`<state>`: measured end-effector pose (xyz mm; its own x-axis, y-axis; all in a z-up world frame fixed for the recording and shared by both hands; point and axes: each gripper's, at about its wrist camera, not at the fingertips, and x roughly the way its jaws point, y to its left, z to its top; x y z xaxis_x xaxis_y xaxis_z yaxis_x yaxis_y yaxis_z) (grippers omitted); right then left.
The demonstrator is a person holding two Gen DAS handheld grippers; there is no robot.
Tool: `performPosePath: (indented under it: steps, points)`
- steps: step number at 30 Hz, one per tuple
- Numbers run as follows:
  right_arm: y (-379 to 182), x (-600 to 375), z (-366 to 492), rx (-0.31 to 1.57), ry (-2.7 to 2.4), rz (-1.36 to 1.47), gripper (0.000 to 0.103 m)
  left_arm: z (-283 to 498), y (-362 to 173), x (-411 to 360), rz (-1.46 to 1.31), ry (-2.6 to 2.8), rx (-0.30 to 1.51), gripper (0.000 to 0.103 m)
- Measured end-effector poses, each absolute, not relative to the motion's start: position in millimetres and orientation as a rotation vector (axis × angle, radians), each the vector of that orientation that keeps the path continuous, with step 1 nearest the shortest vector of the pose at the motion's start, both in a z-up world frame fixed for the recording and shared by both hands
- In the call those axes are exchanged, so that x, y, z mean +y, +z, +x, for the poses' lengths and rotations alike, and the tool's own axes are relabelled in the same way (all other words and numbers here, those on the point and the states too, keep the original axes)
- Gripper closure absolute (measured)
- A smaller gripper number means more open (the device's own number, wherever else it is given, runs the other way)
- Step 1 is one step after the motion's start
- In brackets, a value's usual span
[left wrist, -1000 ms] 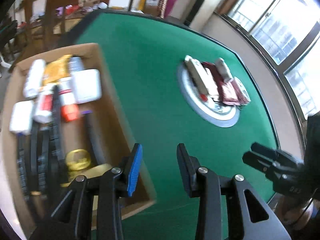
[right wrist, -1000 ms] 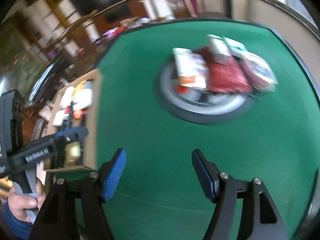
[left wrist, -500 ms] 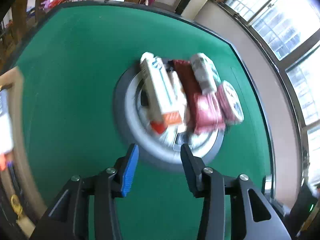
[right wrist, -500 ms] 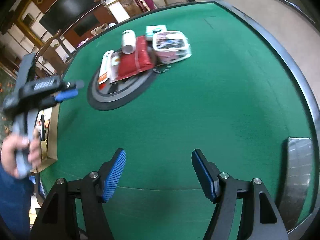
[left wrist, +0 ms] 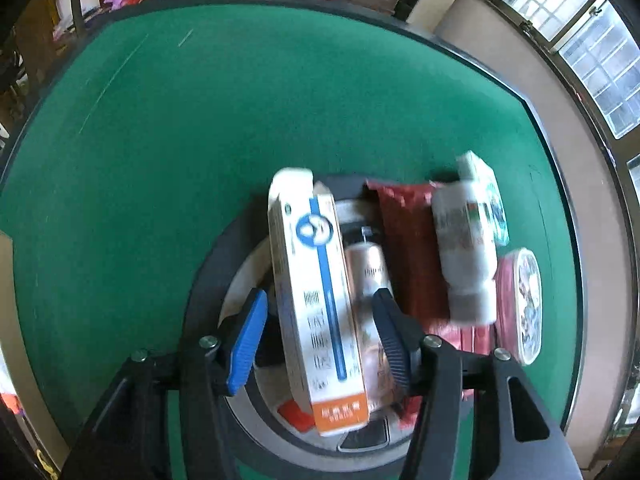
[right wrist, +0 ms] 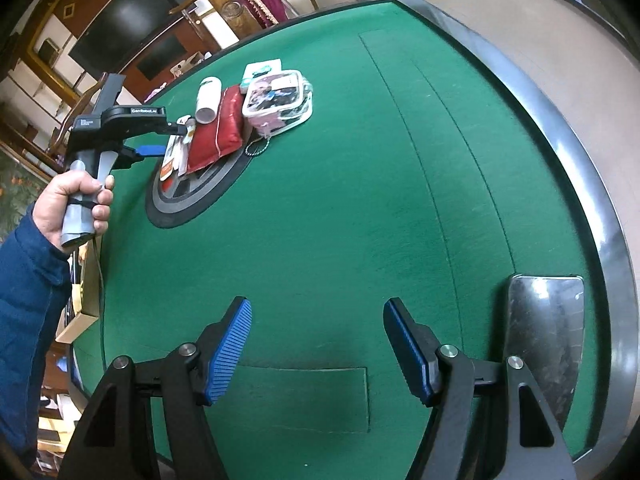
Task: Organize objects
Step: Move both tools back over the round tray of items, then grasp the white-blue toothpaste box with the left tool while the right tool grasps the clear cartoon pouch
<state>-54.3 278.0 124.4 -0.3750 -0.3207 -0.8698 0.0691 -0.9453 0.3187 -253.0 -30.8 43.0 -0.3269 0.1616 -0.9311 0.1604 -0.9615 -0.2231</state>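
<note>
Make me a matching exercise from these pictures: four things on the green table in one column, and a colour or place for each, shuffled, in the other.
Things:
1. long carton
2. flat pouch
3. clear zip case
4. right gripper

Descriptions:
A. red
B. over bare green felt, nothing between its fingers
C. between the left gripper's fingers
D. at the pile's right end in the right wrist view

Pairs: 1-C, 2-A, 3-D, 4-B

On the felt table [right wrist: 360, 200] a round centre plate [left wrist: 208, 280] bears a pile: a long carton [left wrist: 316, 300] leftmost, a foil pouch [left wrist: 404, 240] beside it, a bottle [left wrist: 464, 252] lying on that (lengthwise), a clear zip pouch [left wrist: 520, 300] rightmost.
</note>
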Motion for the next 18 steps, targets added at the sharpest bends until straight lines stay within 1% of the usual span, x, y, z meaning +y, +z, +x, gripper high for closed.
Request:
performPosePath:
  steps: [1, 2, 3, 4, 5, 9, 13, 16, 18]
  points:
    - [125.1, 280.0, -57.8, -0.345, -2.402, 1.596, 0.030, -254.0, 42.6, -31.0, -1.812, 2.519, -0.430, 0.050]
    - [126.4, 281.3, -60.7, -0.350, -2.403, 1.596, 0.030, -253.5, 42.5, -31.5, -1.802, 2.513, -0.437, 0.055]
    - [127.2, 280.7, -64.3, -0.350, -2.403, 1.594, 0.030, -251.5, 43.4, -32.2, -1.787, 2.512, -0.442, 0.064]
    - [129.6, 280.1, -68.4, -0.345, -2.406, 1.585, 0.030, -250.9, 47.3, -32.4, -1.781, 2.514, -0.437, 0.069]
    - [132.4, 278.9, -73.4, -0.338, -2.412, 1.577, 0.030, -247.0, 48.6, -33.6, -1.777, 2.527, -0.416, 0.071]
    - [145.6, 270.9, -97.0, -0.314, -2.422, 1.544, 0.029, -231.1, 46.6, -43.6, -1.754, 2.517, -0.448, 0.072]
    - [157.8, 255.1, -135.1, -0.261, -2.453, 1.505, 0.021, -209.6, 45.0, -53.6, -1.752, 2.516, -0.438, 0.072]
    - [156.5, 240.4, -170.7, -0.204, -2.457, 1.522, 0.018, -195.1, 45.4, -58.3, -1.764, 2.509, -0.425, 0.072]
    - [152.2, 226.3, -196.7, -0.143, -2.449, 1.534, 0.018, -188.3, 47.0, -61.9, -1.768, 2.510, -0.403, 0.072]
